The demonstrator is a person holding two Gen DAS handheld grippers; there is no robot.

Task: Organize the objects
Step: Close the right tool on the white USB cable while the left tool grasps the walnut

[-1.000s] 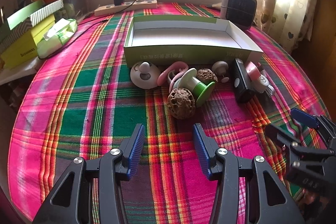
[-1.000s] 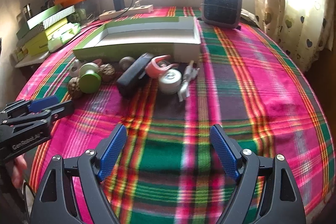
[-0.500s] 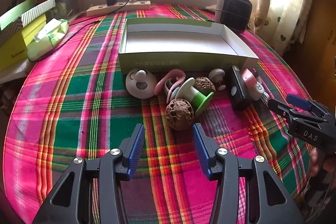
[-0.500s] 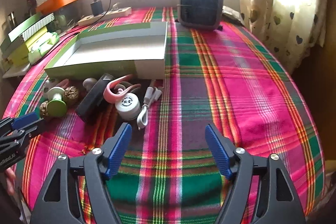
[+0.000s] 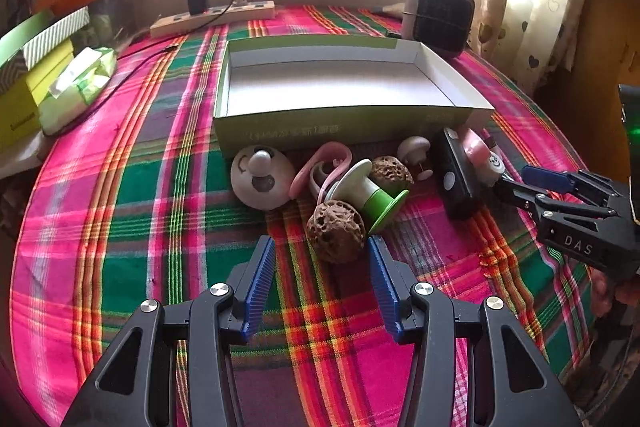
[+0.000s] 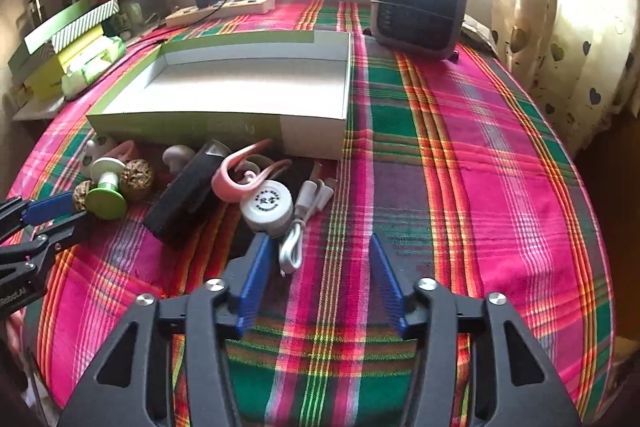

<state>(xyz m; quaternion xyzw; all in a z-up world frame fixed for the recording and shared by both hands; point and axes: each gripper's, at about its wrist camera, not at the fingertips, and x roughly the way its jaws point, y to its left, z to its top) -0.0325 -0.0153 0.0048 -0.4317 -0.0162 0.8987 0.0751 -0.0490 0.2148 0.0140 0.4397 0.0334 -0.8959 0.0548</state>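
An empty green tray box stands on the plaid cloth. Small items lie along its near side: two brown walnuts, a green-and-white spool, a white round disc, pink ear hooks, a black block, a white round case and a white cable. My left gripper is open, its tips either side of the nearest walnut. My right gripper is open just short of the cable and white case.
A grey heater stands at the back right, a power strip with a charger at the back. Green boxes and a wipes pack lie at the left edge. A curtain hangs on the right.
Both grippers have moved forward toward the row of items. The left one has come up to the nearest walnut, the right one up to the cable. Both stay open.
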